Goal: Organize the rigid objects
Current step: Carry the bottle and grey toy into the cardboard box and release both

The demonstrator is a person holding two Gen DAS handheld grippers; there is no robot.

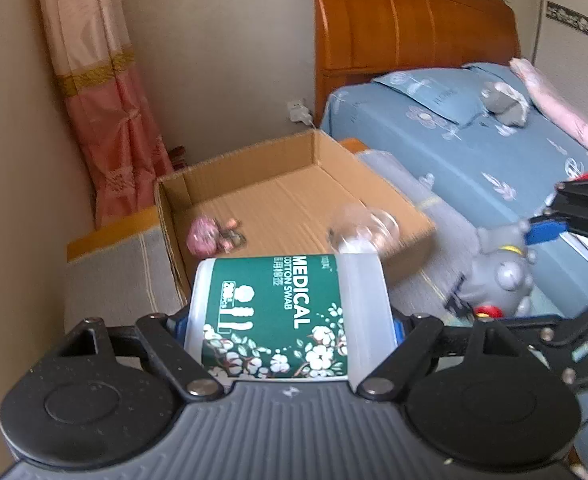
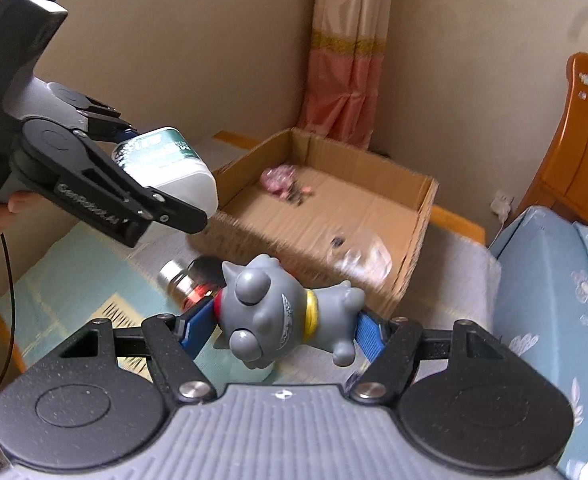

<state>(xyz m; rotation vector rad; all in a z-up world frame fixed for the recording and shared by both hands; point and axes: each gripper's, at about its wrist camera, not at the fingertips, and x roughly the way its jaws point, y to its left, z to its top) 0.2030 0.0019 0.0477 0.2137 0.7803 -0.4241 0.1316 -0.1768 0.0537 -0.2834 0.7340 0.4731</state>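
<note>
Two claws | left claw (image 1: 290, 320) clamps swab tub (image 1: 282, 316) | right claw (image 2: 284, 332) clamps grey toy (image 2: 278, 316)

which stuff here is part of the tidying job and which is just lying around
Part of the job:
- cotton swab tub, gripped by the left gripper
- grey toy figure, gripped by the right gripper
- cardboard box
- pink trinket in the box
- metal can lying outside the box

Just lying about:
- curtain
- bed
- wooden headboard
</note>
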